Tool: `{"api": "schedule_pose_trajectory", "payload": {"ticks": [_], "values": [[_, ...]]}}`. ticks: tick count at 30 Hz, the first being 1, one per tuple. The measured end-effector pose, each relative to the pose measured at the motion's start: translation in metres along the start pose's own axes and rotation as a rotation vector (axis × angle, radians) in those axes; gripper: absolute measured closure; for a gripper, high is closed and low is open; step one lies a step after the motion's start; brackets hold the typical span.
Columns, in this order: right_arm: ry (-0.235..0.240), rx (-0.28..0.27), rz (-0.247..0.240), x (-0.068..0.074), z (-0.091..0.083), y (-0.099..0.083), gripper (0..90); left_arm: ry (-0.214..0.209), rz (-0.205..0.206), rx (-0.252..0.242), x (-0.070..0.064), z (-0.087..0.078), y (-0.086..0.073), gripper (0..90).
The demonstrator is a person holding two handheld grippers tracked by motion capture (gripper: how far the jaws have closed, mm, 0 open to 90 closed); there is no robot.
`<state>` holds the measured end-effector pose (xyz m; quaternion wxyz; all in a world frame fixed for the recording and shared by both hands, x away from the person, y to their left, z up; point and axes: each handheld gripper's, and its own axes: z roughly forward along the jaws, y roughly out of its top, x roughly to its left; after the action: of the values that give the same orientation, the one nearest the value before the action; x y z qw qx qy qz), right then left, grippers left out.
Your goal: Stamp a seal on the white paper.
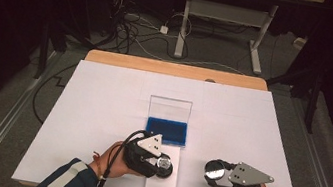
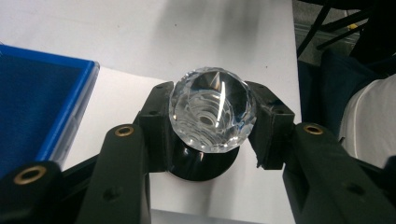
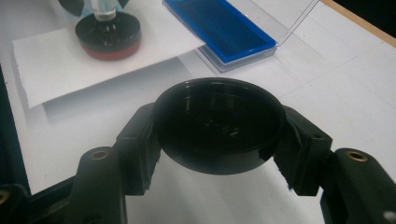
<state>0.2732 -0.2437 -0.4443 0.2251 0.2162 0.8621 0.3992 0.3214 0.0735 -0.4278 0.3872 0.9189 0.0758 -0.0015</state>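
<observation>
You have bare tabletop [image 1: 103,93] along the far edge and at both far corners; the open blue box [image 1: 167,130] blocks the middle; the stamp [image 1: 163,166] on its paper sheet [image 1: 160,186] crowds your near edge.

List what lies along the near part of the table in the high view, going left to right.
Left gripper on the crystal-topped stamp → black round cap → right gripper holding it.

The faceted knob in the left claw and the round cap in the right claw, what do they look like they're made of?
The faceted knob looks like clear cut glass or crystal, possibly acrylic: transparent, with sharp facets and bright glints, above a glossy black base. The round cap looks like glossy black plastic: opaque, smooth, with soft reflections inside; I can't rule out coated metal.
</observation>
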Motion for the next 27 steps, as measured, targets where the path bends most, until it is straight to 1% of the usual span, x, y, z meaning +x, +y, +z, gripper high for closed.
{"api": "schedule_pose_trajectory", "payload": {"ticks": [1,2,3,5,7,9,10,12,16,17,20,21,23,27], "values": [[0.002,-0.002,0.0,0.0,0.0,0.0,38.6,0.001,-0.005,-0.015,0.0,-0.002,0.001,54.5],[0.0,-0.002,0.0,0.0,0.0,0.0,38.6,0.009,-0.003,-0.017,-0.001,-0.004,0.001,54.5],[-0.001,-0.001,0.002,0.0,0.0,0.0,38.6,0.006,-0.001,-0.019,0.0,-0.006,0.002,54.5],[0.001,0.0,0.001,0.001,0.0,0.001,38.7,0.017,-0.007,-0.024,0.0,-0.007,0.002,54.5],[0.002,0.001,0.002,0.001,0.0,0.001,38.6,0.005,-0.014,-0.032,0.001,-0.007,0.001,54.5],[0.002,0.001,-0.001,0.0,0.001,0.001,38.6,0.014,-0.015,-0.02,0.002,-0.005,0.0,54.5],[0.003,0.001,0.0,0.0,0.001,0.0,38.7,0.008,-0.017,-0.019,0.002,-0.003,0.0,54.5],[0.003,0.001,-0.002,0.0,0.001,0.0,38.6,0.01,-0.014,-0.009,0.003,-0.001,-0.001,54.5],[0.004,0.003,-0.001,0.0,0.001,0.0,38.7,-0.008,-0.018,-0.003,0.002,0.003,-0.001,54.5],[0.004,0.002,-0.001,0.0,0.001,0.0,38.6,-0.005,-0.011,0.007,0.002,0.004,-0.001,54.5],[0.004,0.002,-0.002,0.0,0.001,0.0,38.6,-0.009,-0.011,-0.001,0.001,0.005,0.0,54.4],[0.003,0.004,-0.002,0.0,0.001,0.0,38.6,0.0,-0.003,-0.002,0.0,0.004,0.0,54.5],[0.004,0.005,0.0,0.0,0.001,0.0,38.6,-0.008,-0.004,-0.018,0.0,0.0,0.002,54.5],[0.004,0.005,0.0,0.0,0.001,0.0,38.6,-0.001,0.0,-0.032,-0.002,-0.004,0.003,54.5]]}}
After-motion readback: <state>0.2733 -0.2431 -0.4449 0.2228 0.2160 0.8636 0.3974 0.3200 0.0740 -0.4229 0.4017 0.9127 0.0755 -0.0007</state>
